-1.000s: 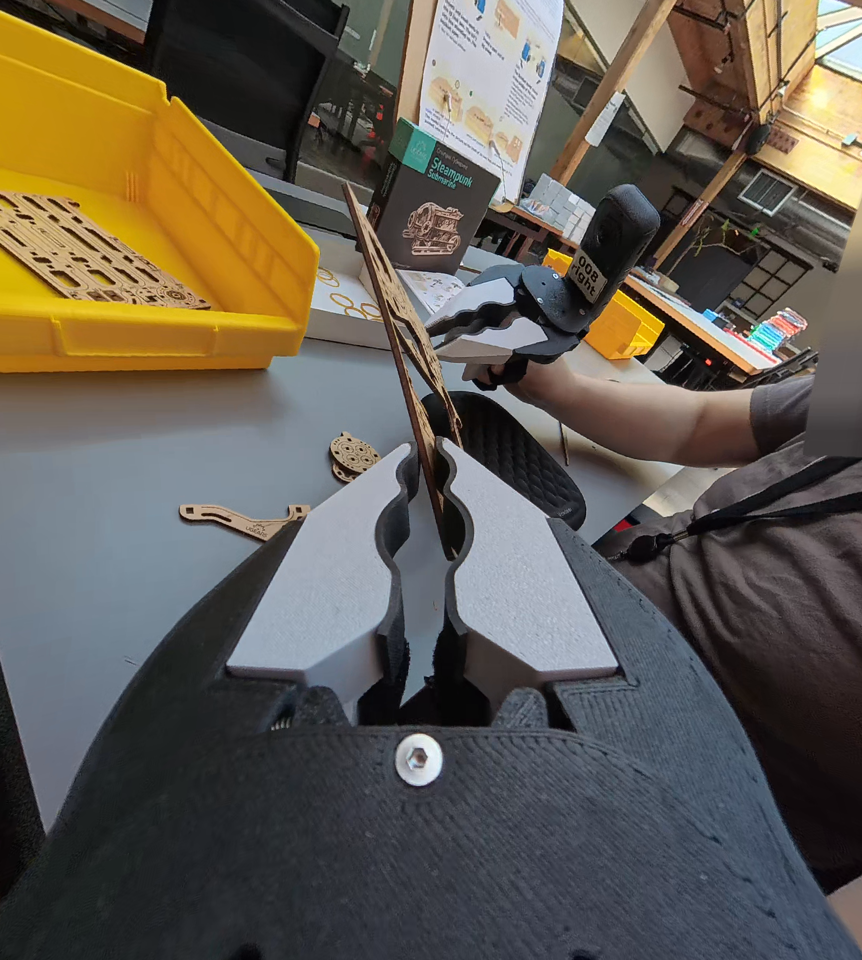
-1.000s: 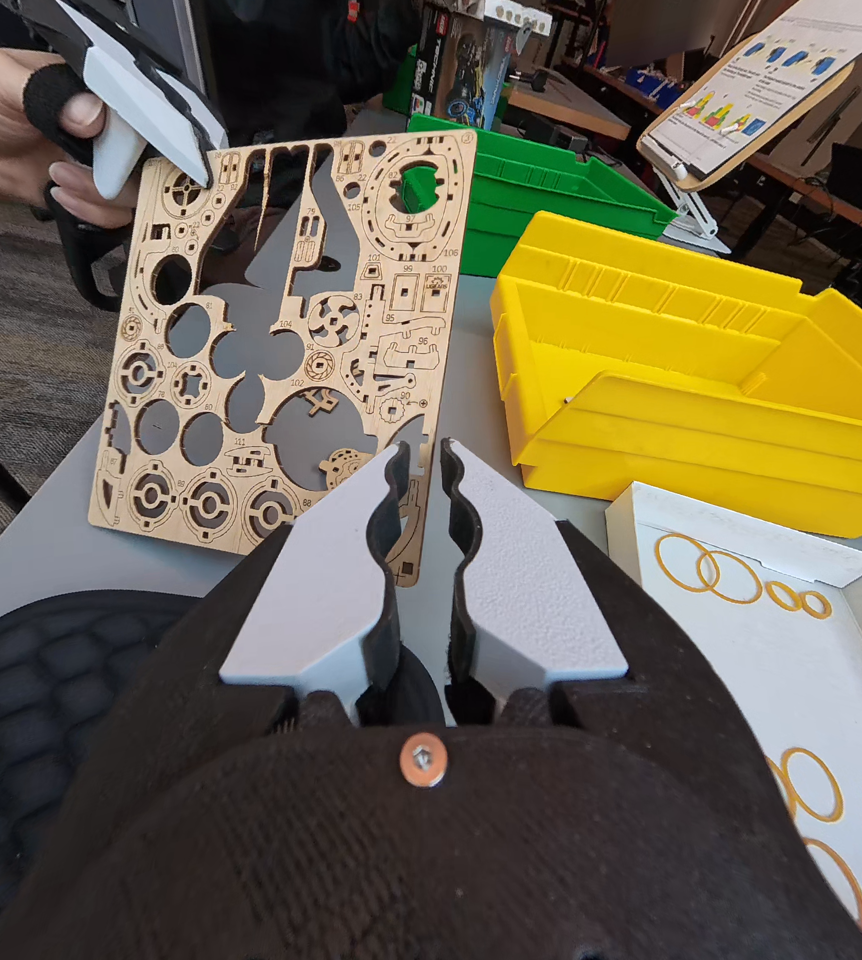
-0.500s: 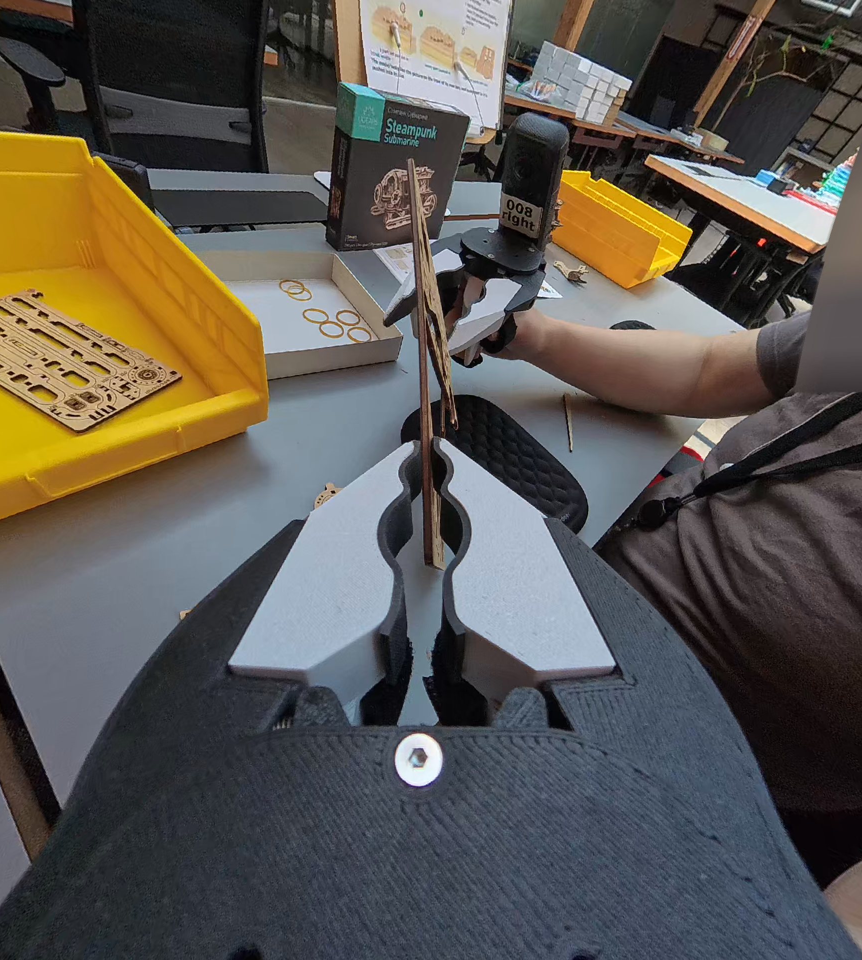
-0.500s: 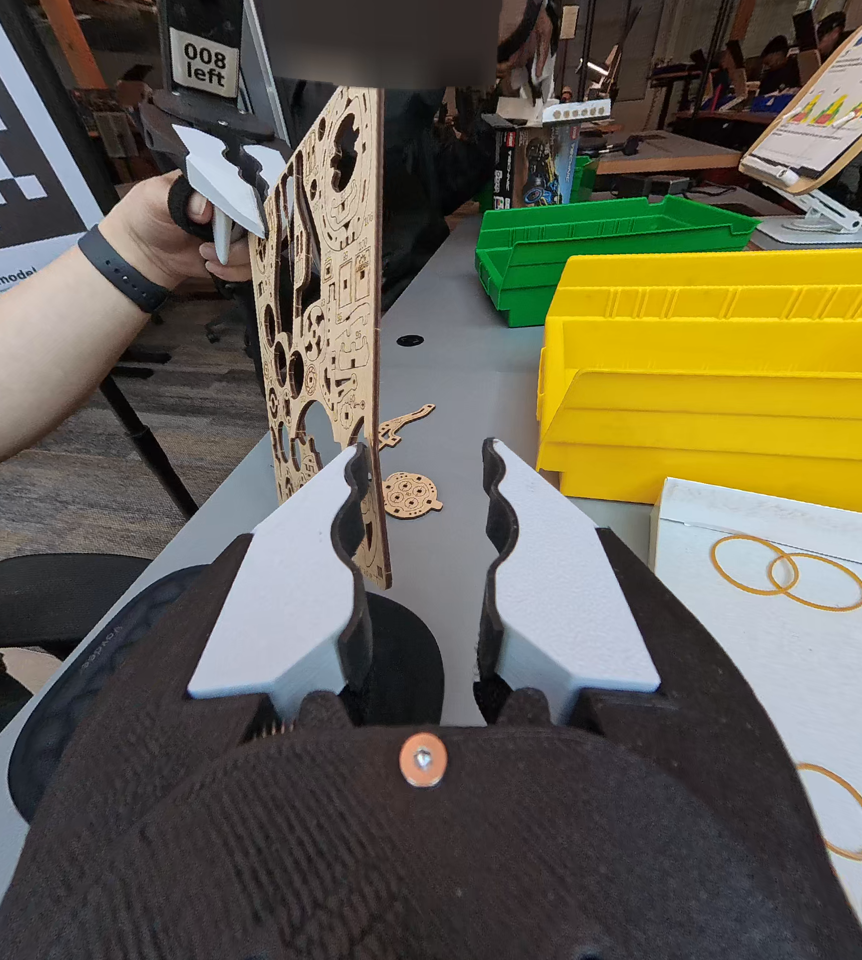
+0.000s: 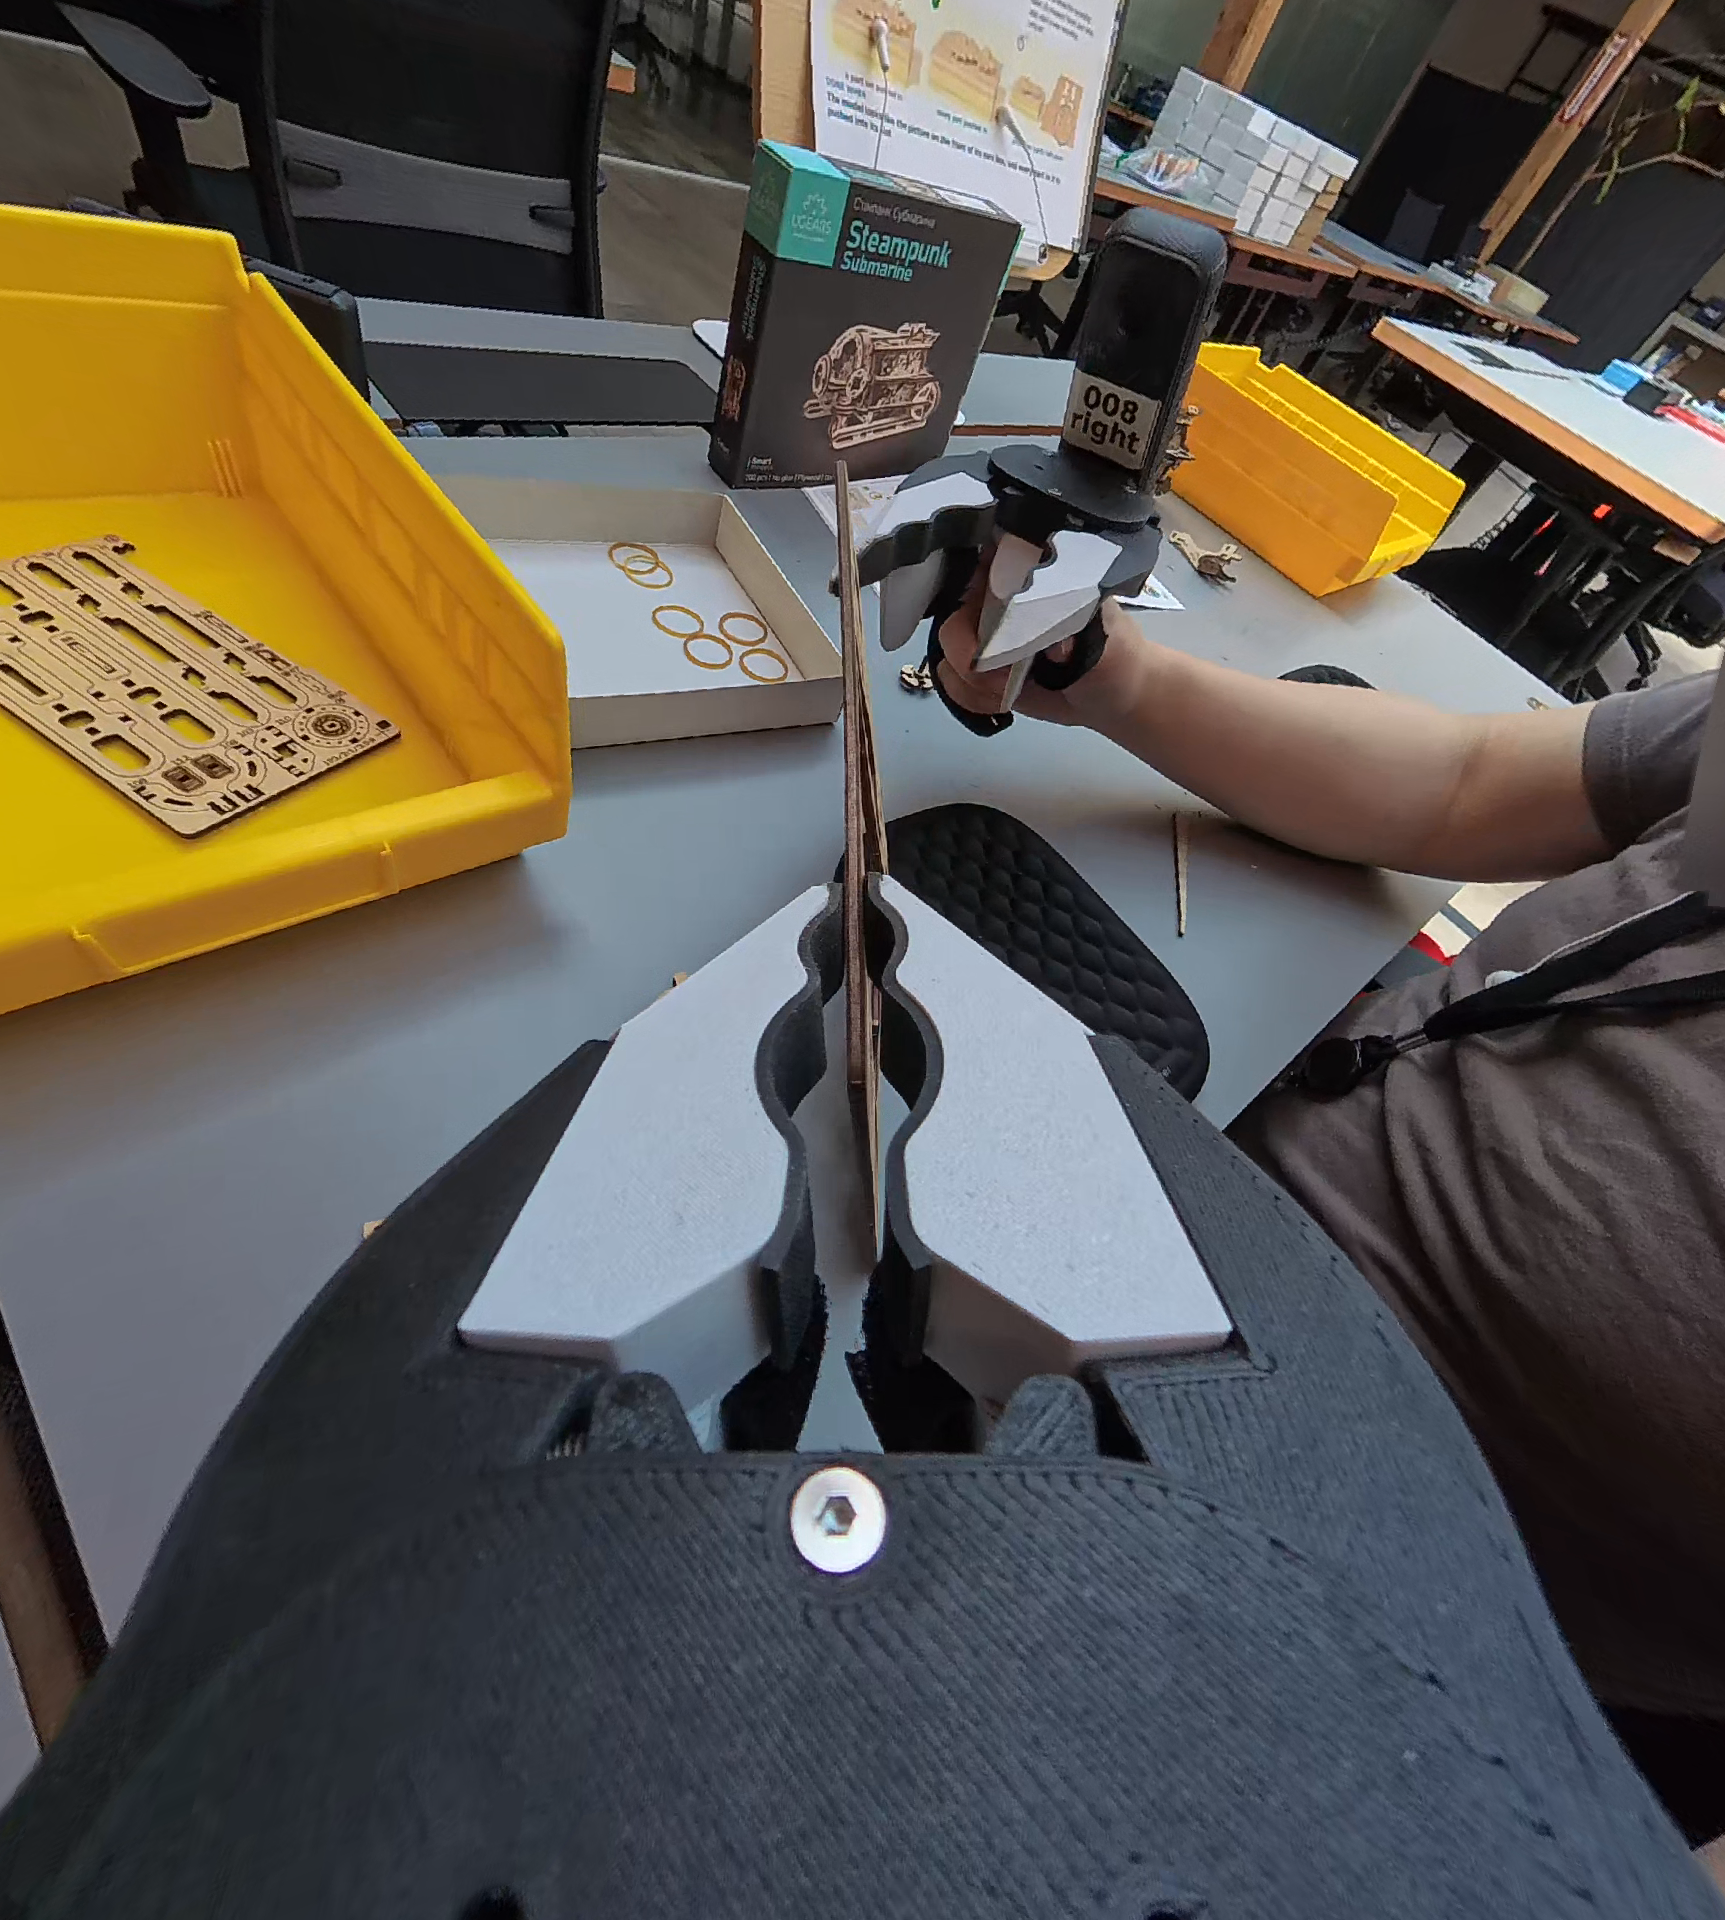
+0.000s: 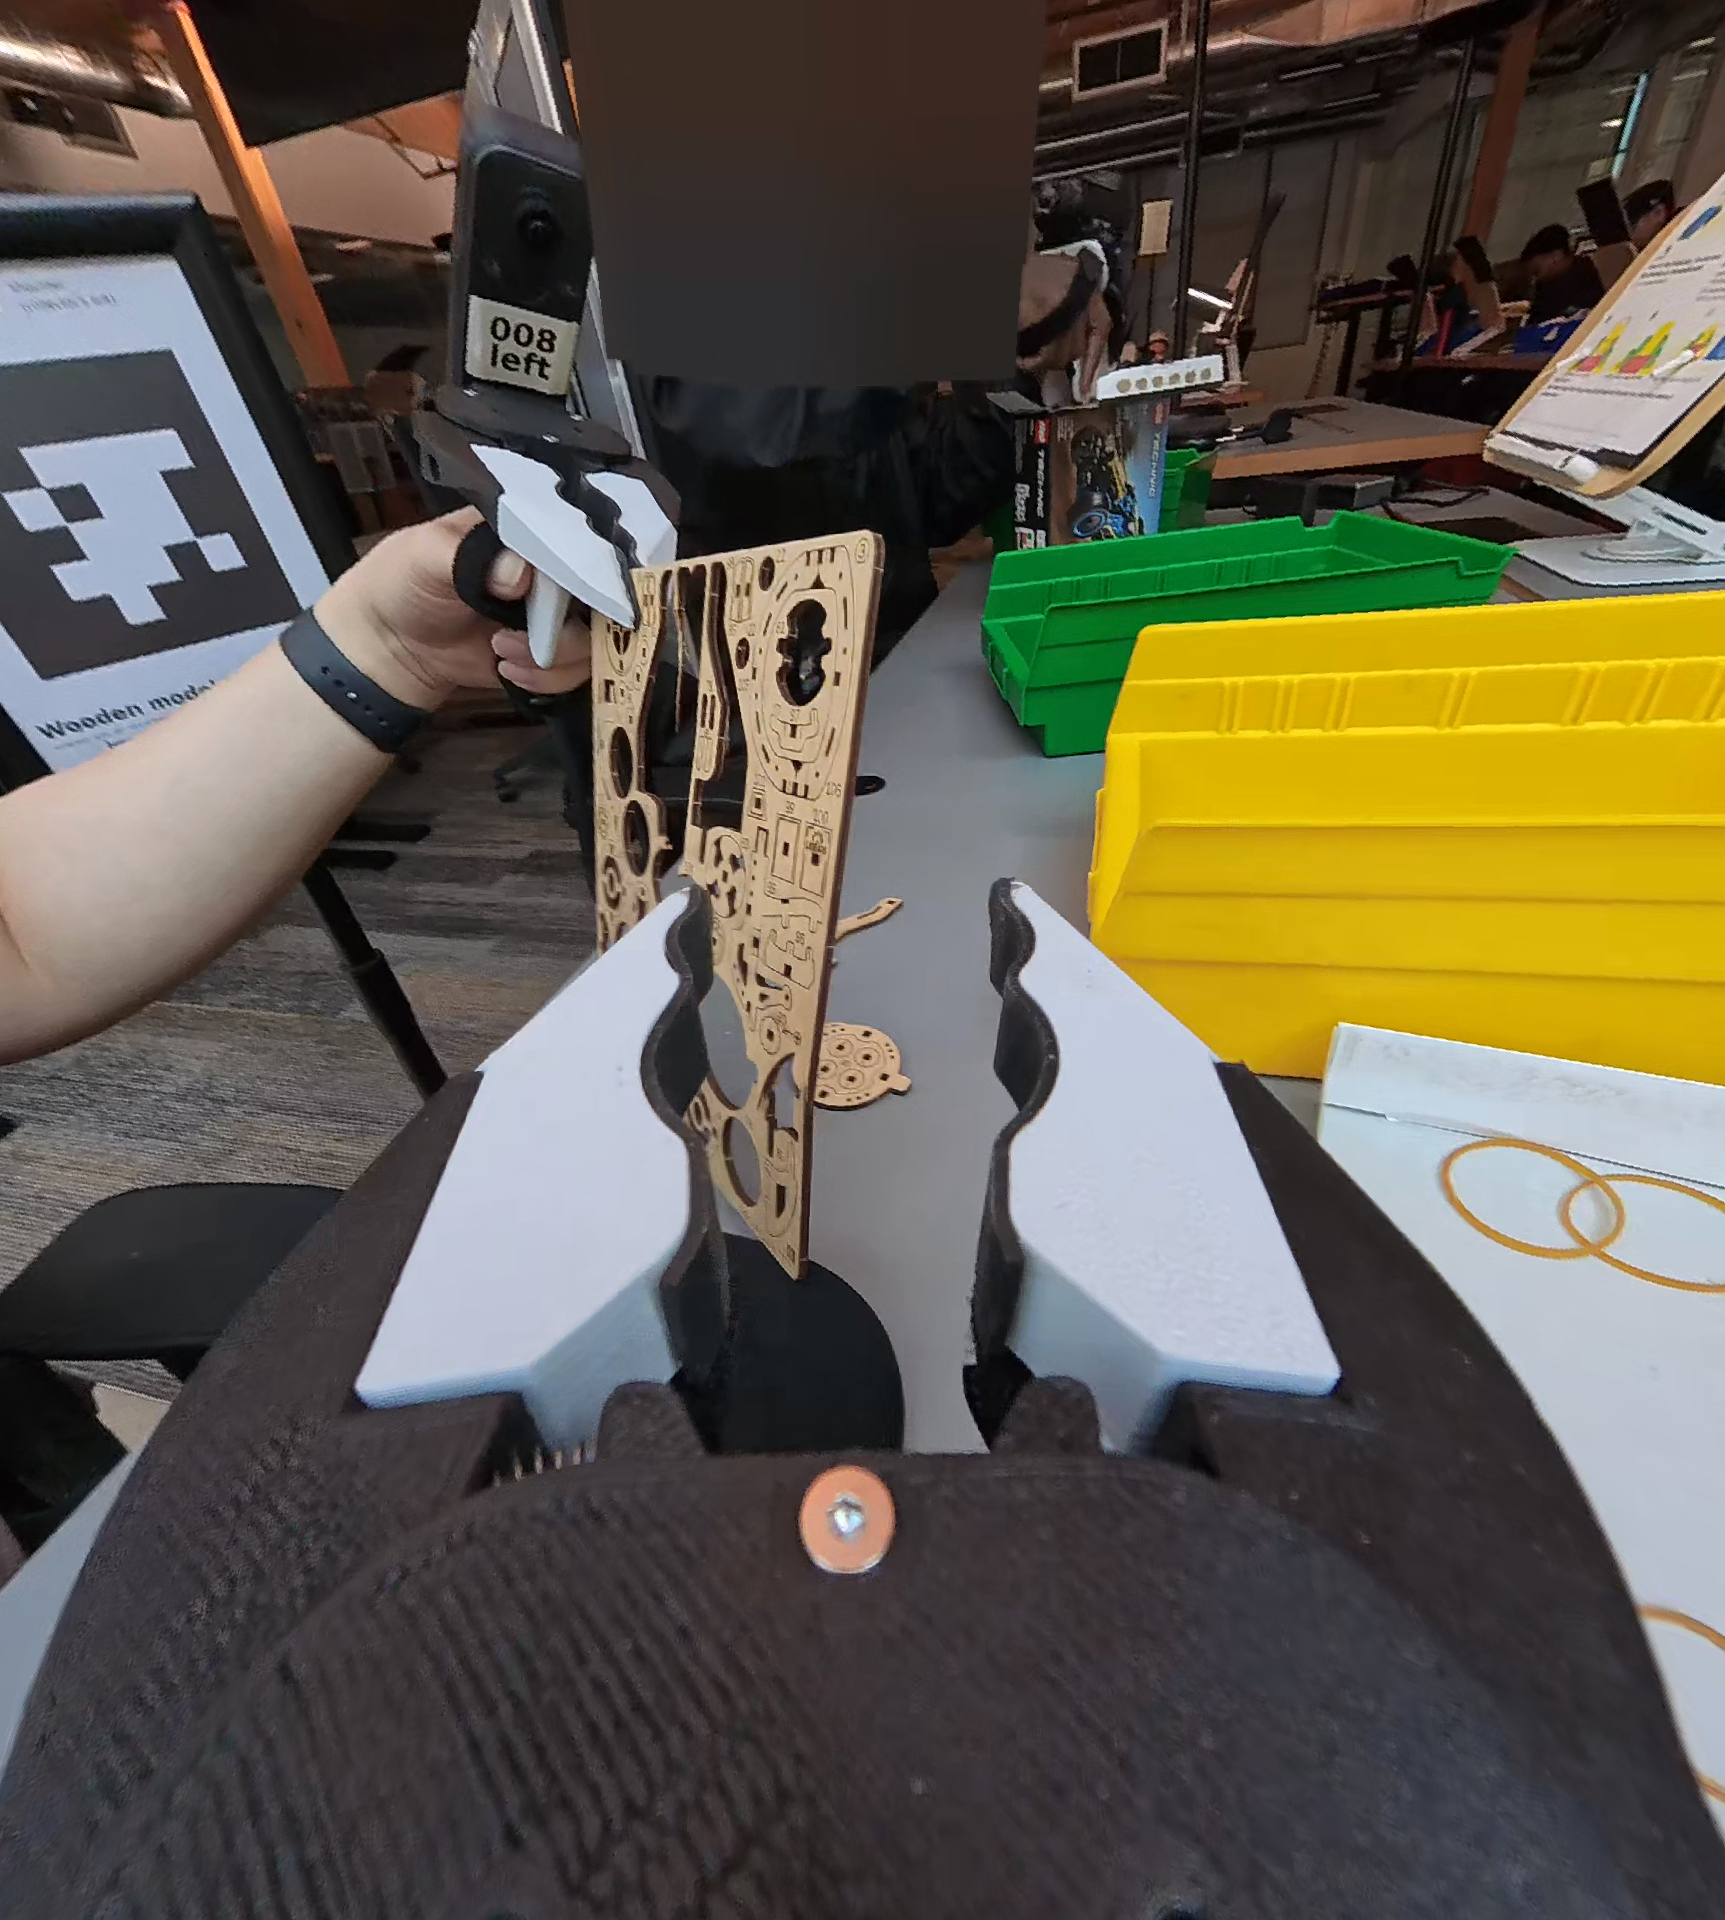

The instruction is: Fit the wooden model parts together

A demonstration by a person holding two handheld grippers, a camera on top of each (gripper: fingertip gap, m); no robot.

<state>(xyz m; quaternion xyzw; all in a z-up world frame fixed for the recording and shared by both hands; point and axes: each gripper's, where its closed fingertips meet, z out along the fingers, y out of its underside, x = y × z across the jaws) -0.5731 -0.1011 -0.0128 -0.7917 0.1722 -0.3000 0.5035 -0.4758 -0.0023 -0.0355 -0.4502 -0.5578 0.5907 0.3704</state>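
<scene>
Left tool (image 5: 847,935) clamps the upright wooden sheet (image 6: 744,831) by its top corner, sheet's low edge near the black pad (image 5: 1045,935) on the counter (image 5: 318,1039). Right tool (image 6: 842,914) spread open, gripping nothing, sheet just inside its left finger. Judgement: next, pinch one pre-cut part low on the sheet, keep the sheet steady, push out gently; thin ply may snap. Yellow bin (image 5: 401,582), far left: one flat wooden sheet. White tray (image 5: 785,582): rubber bands. Green bin (image 6: 1201,582), contents hidden. Loose round part (image 6: 858,1060) on counter.
</scene>
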